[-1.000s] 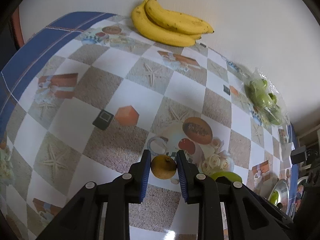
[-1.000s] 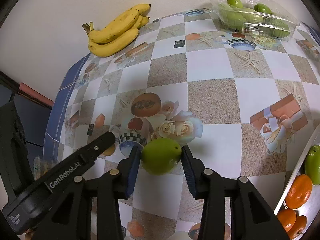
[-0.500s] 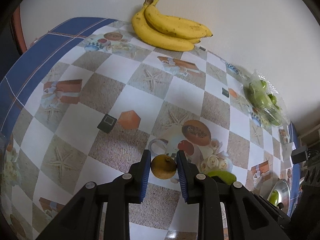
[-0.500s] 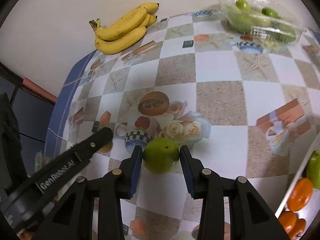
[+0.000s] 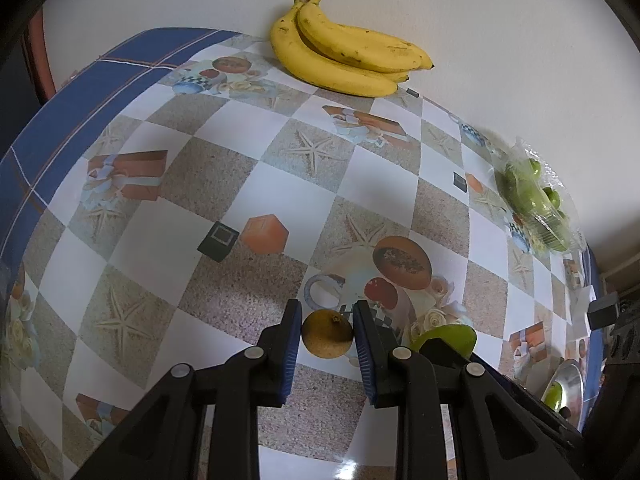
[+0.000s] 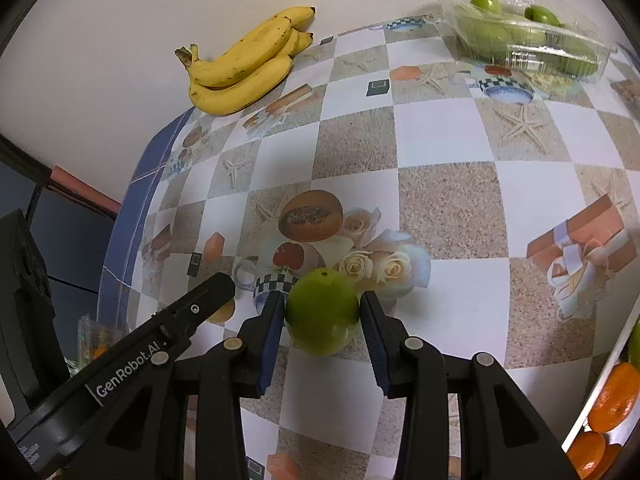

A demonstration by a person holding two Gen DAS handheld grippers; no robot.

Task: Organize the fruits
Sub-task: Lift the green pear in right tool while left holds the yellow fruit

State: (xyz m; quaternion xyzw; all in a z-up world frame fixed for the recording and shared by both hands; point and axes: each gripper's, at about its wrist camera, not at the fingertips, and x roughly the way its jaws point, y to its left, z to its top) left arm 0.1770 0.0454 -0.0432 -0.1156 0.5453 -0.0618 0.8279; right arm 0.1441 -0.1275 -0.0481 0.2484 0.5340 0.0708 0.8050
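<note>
Your left claw (image 5: 327,338) grips a small brown fruit (image 5: 327,339) across its middle; your right claw (image 6: 322,316) pinches a green fruit (image 6: 322,311) the same way. Both look firm, round and smooth, so they could roll or slip; keep the pads at the widest part. Below lies a glossy checked desk (image 6: 440,136); bananas (image 6: 244,66) sit far ahead by the wall.

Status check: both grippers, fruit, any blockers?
Left gripper shut on brown fruit. Right gripper shut on green fruit. Nothing visibly in the way.
</note>
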